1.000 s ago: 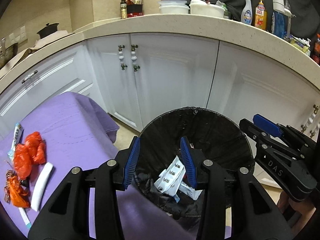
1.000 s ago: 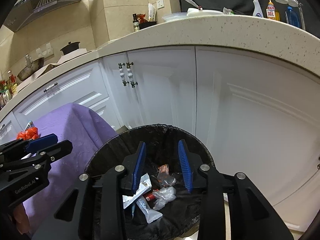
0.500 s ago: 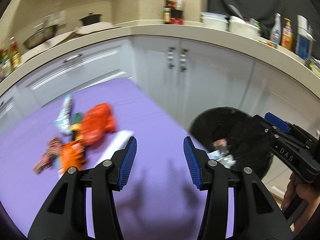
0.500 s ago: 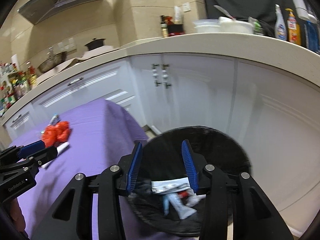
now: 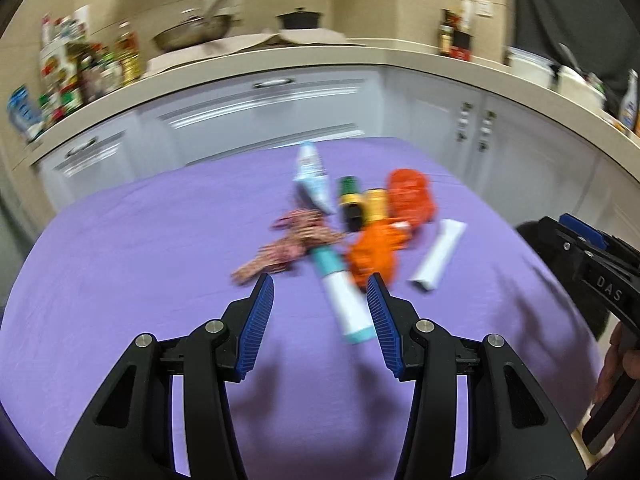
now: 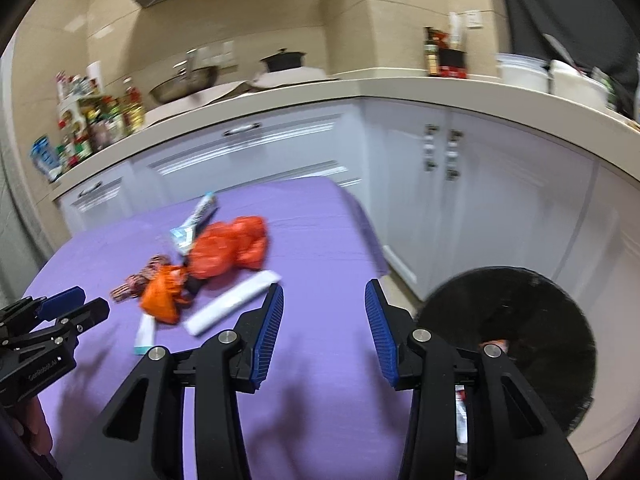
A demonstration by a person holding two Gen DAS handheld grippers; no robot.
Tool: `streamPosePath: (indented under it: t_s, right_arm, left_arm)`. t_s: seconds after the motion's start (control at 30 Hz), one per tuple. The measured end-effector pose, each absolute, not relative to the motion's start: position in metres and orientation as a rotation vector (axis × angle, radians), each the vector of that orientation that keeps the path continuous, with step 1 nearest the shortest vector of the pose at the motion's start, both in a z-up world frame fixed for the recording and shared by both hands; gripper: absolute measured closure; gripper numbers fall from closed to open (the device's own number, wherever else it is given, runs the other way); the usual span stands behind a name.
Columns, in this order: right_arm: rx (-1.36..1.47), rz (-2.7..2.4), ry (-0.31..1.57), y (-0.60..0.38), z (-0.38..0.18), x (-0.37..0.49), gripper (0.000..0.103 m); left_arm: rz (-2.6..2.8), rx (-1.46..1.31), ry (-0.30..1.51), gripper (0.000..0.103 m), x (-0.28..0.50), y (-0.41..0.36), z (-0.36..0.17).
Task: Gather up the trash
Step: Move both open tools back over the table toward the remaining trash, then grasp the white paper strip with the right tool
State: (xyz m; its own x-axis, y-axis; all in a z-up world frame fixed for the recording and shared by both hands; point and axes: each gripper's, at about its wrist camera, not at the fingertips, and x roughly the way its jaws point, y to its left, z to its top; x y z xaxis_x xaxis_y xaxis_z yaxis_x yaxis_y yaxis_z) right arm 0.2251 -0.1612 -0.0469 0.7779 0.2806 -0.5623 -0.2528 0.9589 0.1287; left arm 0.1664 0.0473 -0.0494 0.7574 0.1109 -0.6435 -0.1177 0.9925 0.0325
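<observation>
A pile of trash lies on the purple tablecloth (image 5: pixel 140 280): a white and teal tube (image 5: pixel 340 300), an orange crumpled bag (image 5: pixel 374 252), a red bag (image 5: pixel 410 196), a white tube (image 5: pixel 438 256), a patterned wrapper (image 5: pixel 288 244) and a blue-white tube (image 5: pixel 312 178). My left gripper (image 5: pixel 320 280) hovers open just short of the teal tube, nothing between its pads. My right gripper (image 6: pixel 324 288) is open and empty over the cloth, right of the white tube (image 6: pixel 232 302). The black-lined trash bin (image 6: pixel 508 332) stands on the floor to the right, with some wrappers inside.
White cabinets (image 6: pixel 480 200) and a beige counter (image 6: pixel 400 88) with a pot, a wok and bottles curve behind the table. A green-capped yellow bottle (image 5: pixel 350 204) lies in the pile. A hand (image 5: pixel 616 364) holds the right gripper at the table's right edge.
Both grippers have swung left from above the bin to over the purple table, and the trash pile has come into the middle of view. Both pairs of jaws stand slightly wider.
</observation>
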Motion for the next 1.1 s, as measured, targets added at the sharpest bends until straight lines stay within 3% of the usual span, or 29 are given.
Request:
streamPosePath:
  t_s: [0.57, 1.1]
  right_arm:
    - [-0.101, 0.332, 0.785, -0.066, -0.074, 0.248, 0.055]
    - [-0.1, 0.223, 0.84, -0.091, -0.079, 0.255, 0.055]
  left_arm:
    - [0.289, -0.125, 0.702, 0.056, 0.138, 0.16, -0.059]
    - [0.206, -0.171, 0.71, 0.056, 0.147, 0.16, -0.066]
